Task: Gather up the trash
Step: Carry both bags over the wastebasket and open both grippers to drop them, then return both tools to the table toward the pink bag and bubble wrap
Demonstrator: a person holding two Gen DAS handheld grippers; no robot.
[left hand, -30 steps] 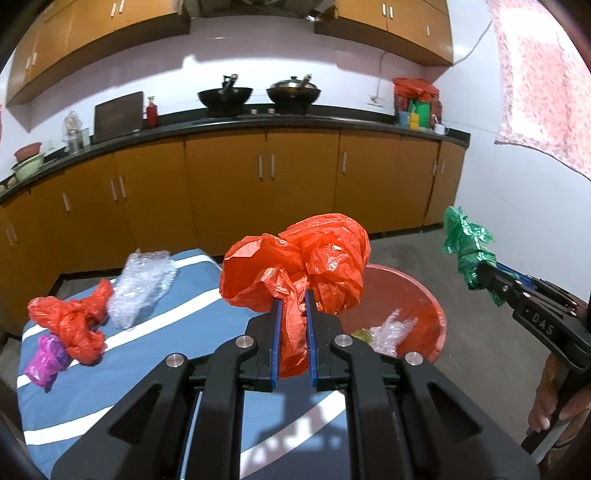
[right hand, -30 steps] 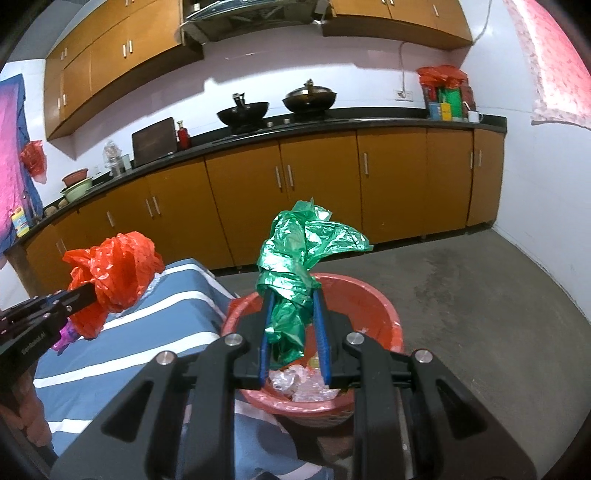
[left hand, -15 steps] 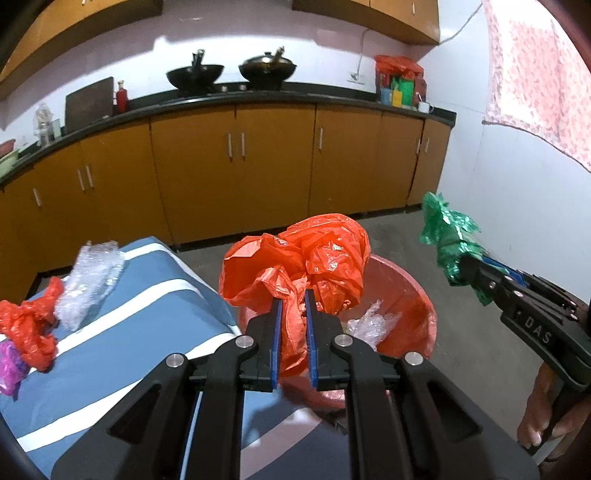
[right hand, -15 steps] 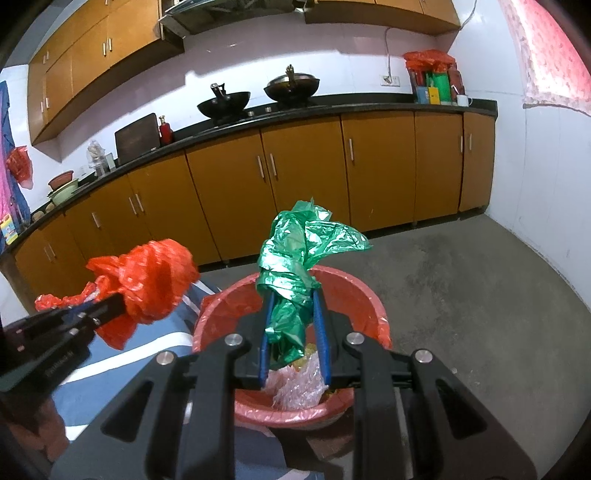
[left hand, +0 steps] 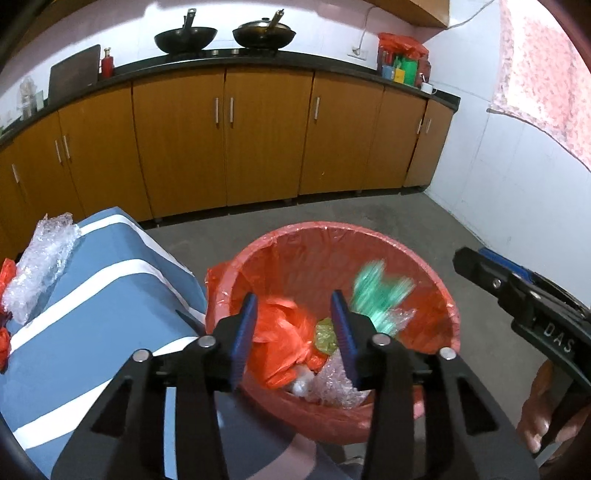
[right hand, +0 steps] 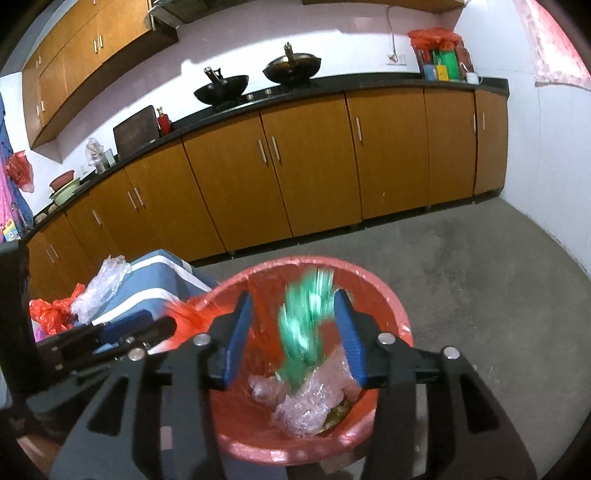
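Left wrist view looks straight down into the red-lined bin (left hand: 436, 295), with the left gripper (left hand: 293, 334) spread wide and holding nothing. Between and below its blue fingers (left hand: 242, 334) an orange plastic bag (left hand: 286, 334) is inside the bin, slightly smeared by motion, lying against the near-left wall. A green plastic bag (left hand: 378, 291) shows as a blur over the bin's far right side, above some clear bubble wrap (left hand: 336, 384) and a yellowish scrap (left hand: 325, 334) at the bottom.

From the right wrist view, the right gripper (right hand: 293, 334) is likewise open and empty, and the green bag (right hand: 303, 325) is a streak of motion blur between its fingers, over the bin's mouth, with the bin's rim (right hand: 391, 295) behind it.

Left of the bin is the desk, covered in a blue cloth with white stripes (left hand: 92, 295). On its far end lie a clear crumpled plastic sheet (left hand: 40, 258) and, just beside it, more orange plastic (right hand: 51, 314). Wooden cabinets (left hand: 258, 140) line the wall beyond, with two woks (left hand: 225, 35) on the counter above them.
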